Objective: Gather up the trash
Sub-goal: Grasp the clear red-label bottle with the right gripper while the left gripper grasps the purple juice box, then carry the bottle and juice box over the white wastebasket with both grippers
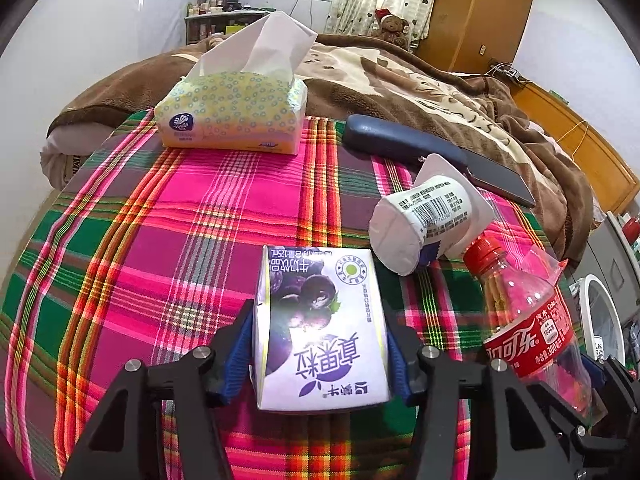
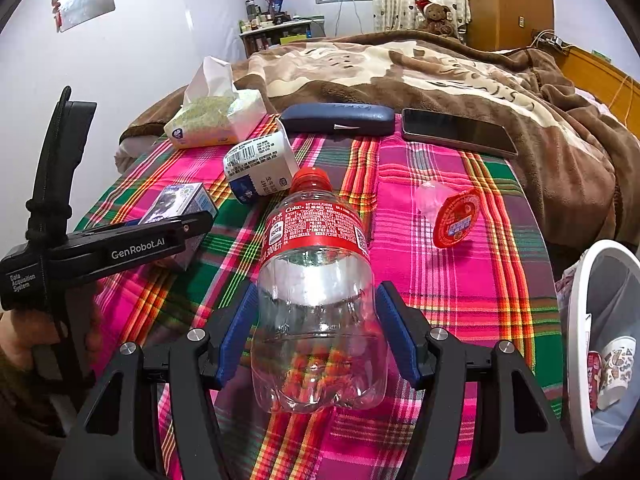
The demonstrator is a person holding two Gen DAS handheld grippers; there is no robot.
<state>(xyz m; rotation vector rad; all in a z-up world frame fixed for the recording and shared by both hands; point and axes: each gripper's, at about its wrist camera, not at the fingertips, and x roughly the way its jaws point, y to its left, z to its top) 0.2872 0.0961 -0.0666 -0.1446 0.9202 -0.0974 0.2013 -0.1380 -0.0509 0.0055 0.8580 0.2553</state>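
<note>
1. Carton of milk drink, small and boxy: I judge it light, with walls that dent if squeezed hard, so its flat sides are the place to take it.
2. Left gripper has its fingers closed on both carton sides, grasping it, on the worktop.
3. Bottle, empty clear plastic, likely light, slippery and springy; take it across the wide lower body.
4. Right gripper has fingers flanking that body, seemingly touching it; firm clamp or not, I cannot tell.
5. Bin sits right of the right fingers.
</note>
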